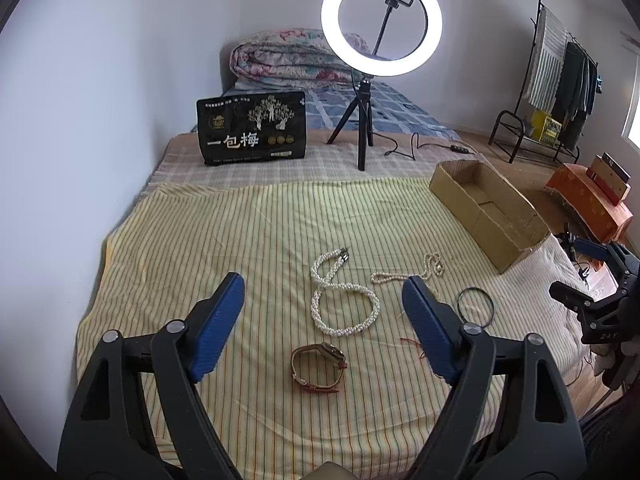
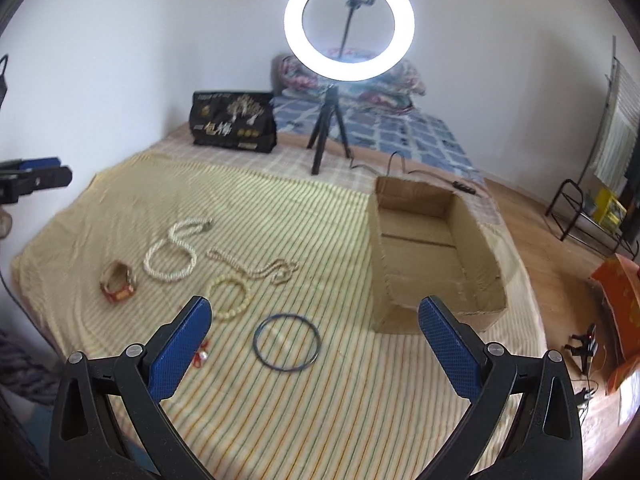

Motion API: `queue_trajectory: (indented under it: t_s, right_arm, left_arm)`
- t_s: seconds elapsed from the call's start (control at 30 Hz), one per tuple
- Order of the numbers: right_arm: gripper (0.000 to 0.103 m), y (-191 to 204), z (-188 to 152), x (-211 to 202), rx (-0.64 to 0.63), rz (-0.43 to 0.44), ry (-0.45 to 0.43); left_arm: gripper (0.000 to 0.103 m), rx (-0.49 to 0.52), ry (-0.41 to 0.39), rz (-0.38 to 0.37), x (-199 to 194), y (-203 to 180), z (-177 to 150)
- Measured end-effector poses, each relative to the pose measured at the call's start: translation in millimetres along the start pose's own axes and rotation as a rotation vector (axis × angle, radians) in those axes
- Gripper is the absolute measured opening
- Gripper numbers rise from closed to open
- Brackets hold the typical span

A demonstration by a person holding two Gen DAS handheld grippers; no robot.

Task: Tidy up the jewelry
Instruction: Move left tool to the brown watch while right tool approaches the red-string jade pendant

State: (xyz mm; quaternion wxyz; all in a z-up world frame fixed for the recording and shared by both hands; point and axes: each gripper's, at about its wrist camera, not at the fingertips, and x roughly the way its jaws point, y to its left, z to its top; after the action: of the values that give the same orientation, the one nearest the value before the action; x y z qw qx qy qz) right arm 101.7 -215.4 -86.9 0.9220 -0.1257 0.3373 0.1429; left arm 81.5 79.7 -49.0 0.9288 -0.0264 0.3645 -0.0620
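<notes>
Left wrist: spread fingers above watch.

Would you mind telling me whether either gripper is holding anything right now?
Nothing is held: the left gripper and right gripper are both open above the jewelry.

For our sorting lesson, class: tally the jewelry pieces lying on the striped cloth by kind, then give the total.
Thick white pearl rope: 1
Thin beaded necklace: 1
Cream bead bracelet: 1
Dark bangle: 1
Brown-strap watch: 1
Small red-thread charm: 1
Total: 6, all on the striped cloth; none in the cardboard box.
</notes>
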Motion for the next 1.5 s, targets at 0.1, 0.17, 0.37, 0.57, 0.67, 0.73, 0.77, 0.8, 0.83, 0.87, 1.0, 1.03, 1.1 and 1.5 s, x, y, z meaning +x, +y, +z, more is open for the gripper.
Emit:
queue_trajectory:
  t_s: [0.1,0.17,0.37,0.57,0.67,0.73,0.77,0.8,0.83,0.87,1.0,1.03,1.1,1.5]
  right_arm:
    - [0.103,1.0,-7.2,9.6,0.000,0.049,0.050]
    - [0.103,4.3,-10.3,16.4,-0.009,0.079,0.081]
    - [0.097,24.0,-12.9,33.5,-0.043,0.161,0.142]
    - [0.079,57.3,-15.3,57.9,-0.131,0.234,0.205]
    - [0.068,69.8,-15.6,71.4,-0.155,0.267,0.242]
    - [0.063,75.2,-15.9,81.4,-0.157,0.293,0.275]
    - [0.063,76.2,-16.0,84.6,-0.159,0.302,0.286]
    - [0.062,78.6,-16.4,88.7,-0.166,0.307,0.298]
    - [0.061,80.0,-17.0,91.4,-0.173,0.309,0.306]
    - [0.058,81.9,-17.6,94.3,-0.180,0.315,0.317]
    - [0.050,88.6,-18.3,102.7,-0.187,0.339,0.347]
    - [0.049,89.8,-19.1,104.3,-0.192,0.336,0.351]
    - [0.048,90.3,-20.6,107.1,-0.195,0.331,0.362]
    - [0.038,106.1,-21.3,126.9,-0.248,0.308,0.390]
  left_arm:
    - [0.072,0.004,0.044,-0.006,10.2,6.9,-10.7]
    - [0.069,0.005,0.072,-0.012,15.7,9.7,-17.4]
    - [0.058,-0.012,0.195,-0.036,40.7,17.7,-42.1]
    - [0.038,-0.068,0.334,-0.040,73.2,30.5,-58.7]
    - [0.034,-0.110,0.380,-0.050,84.9,37.7,-61.7]
    - [0.034,-0.142,0.403,-0.053,90.5,42.8,-63.3]
    - [0.034,-0.150,0.410,-0.056,92.7,44.7,-63.5]
    - [0.033,-0.161,0.417,-0.059,94.4,46.2,-64.1]
    - [0.032,-0.167,0.423,-0.062,96.5,47.2,-63.8]
    - [0.031,-0.170,0.428,-0.067,97.5,47.2,-64.1]
    - [0.031,-0.164,0.444,-0.077,103.2,44.1,-64.5]
    - [0.031,-0.172,0.452,-0.080,105.4,44.8,-65.4]
    - [0.030,-0.186,0.468,-0.079,110.8,46.7,-66.4]
    - [0.021,-0.214,0.516,-0.079,128.5,53.1,-71.9]
